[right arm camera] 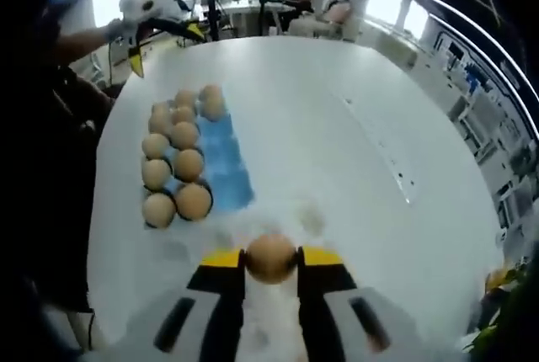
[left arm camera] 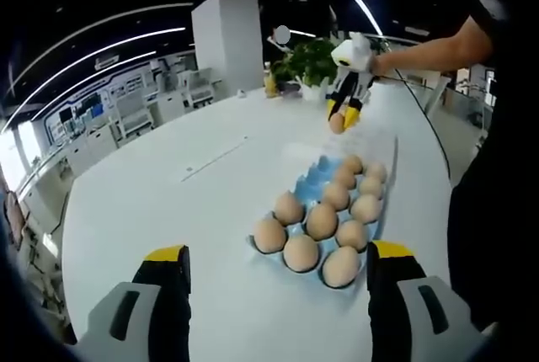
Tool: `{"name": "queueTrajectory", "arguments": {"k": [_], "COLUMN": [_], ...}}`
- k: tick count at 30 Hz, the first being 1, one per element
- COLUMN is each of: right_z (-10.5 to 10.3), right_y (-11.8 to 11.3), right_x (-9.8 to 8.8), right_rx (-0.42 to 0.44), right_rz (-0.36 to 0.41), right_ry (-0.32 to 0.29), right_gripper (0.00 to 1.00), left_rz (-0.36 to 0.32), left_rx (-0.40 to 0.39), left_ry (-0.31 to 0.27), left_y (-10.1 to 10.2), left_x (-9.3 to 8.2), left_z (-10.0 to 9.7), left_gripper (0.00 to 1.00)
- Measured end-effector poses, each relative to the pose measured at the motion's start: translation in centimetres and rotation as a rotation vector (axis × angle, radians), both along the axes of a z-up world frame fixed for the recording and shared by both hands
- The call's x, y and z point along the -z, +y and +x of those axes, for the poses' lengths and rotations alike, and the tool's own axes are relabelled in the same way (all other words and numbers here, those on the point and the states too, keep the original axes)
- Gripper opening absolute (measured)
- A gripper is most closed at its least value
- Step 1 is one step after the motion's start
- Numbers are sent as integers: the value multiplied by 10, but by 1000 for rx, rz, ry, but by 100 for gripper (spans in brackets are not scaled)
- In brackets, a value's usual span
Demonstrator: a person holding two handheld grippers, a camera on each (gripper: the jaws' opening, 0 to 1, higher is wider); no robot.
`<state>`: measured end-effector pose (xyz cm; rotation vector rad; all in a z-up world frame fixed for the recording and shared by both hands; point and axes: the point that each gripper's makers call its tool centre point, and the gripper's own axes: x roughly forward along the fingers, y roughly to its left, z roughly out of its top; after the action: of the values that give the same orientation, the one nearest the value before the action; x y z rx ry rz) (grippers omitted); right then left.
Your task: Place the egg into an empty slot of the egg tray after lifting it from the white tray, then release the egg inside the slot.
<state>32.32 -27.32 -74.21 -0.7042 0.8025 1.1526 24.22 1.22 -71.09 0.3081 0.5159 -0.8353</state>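
In the right tongs (right arm camera: 270,258), one egg (right arm camera: 270,257); ten fill the blue tray (right arm camera: 226,162).

1. The egg tray (left arm camera: 316,178) lay on the tabletop (left arm camera: 152,202), ahead of the left gripper (left arm camera: 278,295) and nearer its right jaw.
2. Eggs sat in most slots; in the right gripper view, the slots along the tray's right side (right arm camera: 226,164) held none, save one at the far end.
3. In the left gripper view, the right gripper (left arm camera: 347,97) hung beyond the tray's far end, an egg (left arm camera: 337,122) between its jaws.
4. A plant (left arm camera: 307,63) stood behind that gripper, near the tabletop's far edge.
5. In the right gripper view, the held egg (right arm camera: 270,258) sat between the jaws, the tray ahead and to the left, and the left gripper (right arm camera: 139,21) beyond the tray's far end.
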Motion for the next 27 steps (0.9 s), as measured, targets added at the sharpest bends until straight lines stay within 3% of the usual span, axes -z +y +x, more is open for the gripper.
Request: {"name": "queueTrajectory", "arguments": {"k": [27], "right_z": [-13], "right_y": [105], "right_x": [10], "right_rx": [-216], "right_rz": [53], "right_ry": [36], "right_gripper": [23], "left_rz": [-6], "left_rx": [-20], "left_ry": [-3], "left_y": [6], "left_x": [1], "left_z": [0], "left_gripper": [88]}}
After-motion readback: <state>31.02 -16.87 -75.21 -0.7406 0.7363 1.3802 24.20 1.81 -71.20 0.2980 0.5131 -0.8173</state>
